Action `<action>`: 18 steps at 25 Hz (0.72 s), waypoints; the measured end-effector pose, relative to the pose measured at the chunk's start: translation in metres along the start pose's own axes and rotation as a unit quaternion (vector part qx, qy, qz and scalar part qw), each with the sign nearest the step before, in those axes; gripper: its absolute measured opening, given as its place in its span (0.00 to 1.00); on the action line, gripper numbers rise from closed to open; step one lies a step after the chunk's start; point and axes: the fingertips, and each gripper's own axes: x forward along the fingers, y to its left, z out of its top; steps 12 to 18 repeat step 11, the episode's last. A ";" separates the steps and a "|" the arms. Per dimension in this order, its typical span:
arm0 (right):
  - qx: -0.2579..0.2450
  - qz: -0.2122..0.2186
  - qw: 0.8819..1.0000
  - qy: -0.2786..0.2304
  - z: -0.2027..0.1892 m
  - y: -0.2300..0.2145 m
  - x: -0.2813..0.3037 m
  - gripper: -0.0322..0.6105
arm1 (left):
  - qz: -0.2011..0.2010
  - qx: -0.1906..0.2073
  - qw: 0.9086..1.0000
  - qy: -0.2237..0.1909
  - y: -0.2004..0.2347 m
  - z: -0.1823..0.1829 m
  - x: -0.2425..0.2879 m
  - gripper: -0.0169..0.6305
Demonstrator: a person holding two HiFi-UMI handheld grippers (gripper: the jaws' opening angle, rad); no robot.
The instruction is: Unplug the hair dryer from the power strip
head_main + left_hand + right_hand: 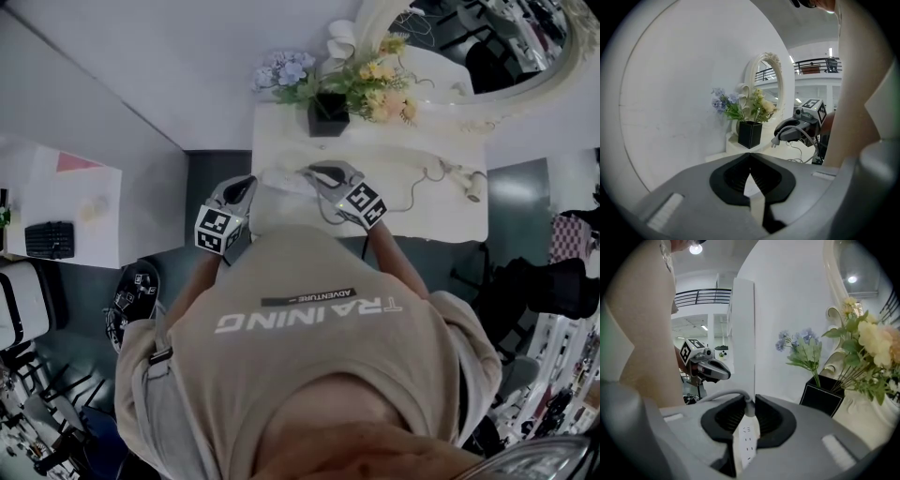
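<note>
- Left gripper (pixel 750 165): fingers together, nothing in them as far as I can see. It's held up by the chest, at the near left corner of the counter (pixel 281 141).
- Strip (pixel 744 439): white hard plastic, clamped in the right gripper (pixel 749 404) at the end where its grey cord (pixel 719 394) goes in. I'd guess it's light and stiff but smooth, so a hard yank could twist it in the grip. The sockets that show are bare.
- Plug (pixel 776 140): it hangs right at the right fingers' tips in the left gripper view. I can't tell if it's the strip's own or the dryer's. Either way, grab a plug by its body, not the limp cord.
- Vase (pixel 328 114): it's at the far middle of the counter with flowers spilling right. Looks tippy, so keep swinging cords off it.
- Dryer (pixel 467 183): it lies far right on the counter, well apart from both grippers, its thin cord snaking left.
- Room: the middle of the counter is bare. The near and right edges drop to the floor, so loose cord could slide off.
</note>
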 end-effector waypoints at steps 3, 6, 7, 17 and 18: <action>0.000 -0.003 1.000 -0.006 0.005 -0.003 -0.001 0.16 | -0.002 -0.006 1.000 -0.005 0.002 0.005 0.002 0.04; 0.005 -0.005 1.000 -0.007 0.004 0.005 -0.004 0.16 | -0.007 -0.015 1.000 -0.003 -0.003 0.004 -0.005 0.04; 0.005 -0.006 1.000 -0.007 0.005 0.006 -0.006 0.16 | -0.007 -0.015 1.000 -0.001 -0.003 0.005 -0.006 0.04; -0.005 -0.015 1.000 -0.011 0.018 -0.008 -0.013 0.16 | -0.005 -0.009 1.000 -0.007 0.004 0.019 0.001 0.04; -0.005 -0.015 1.000 -0.011 0.018 -0.008 -0.013 0.16 | -0.005 -0.009 1.000 -0.007 0.004 0.019 0.001 0.04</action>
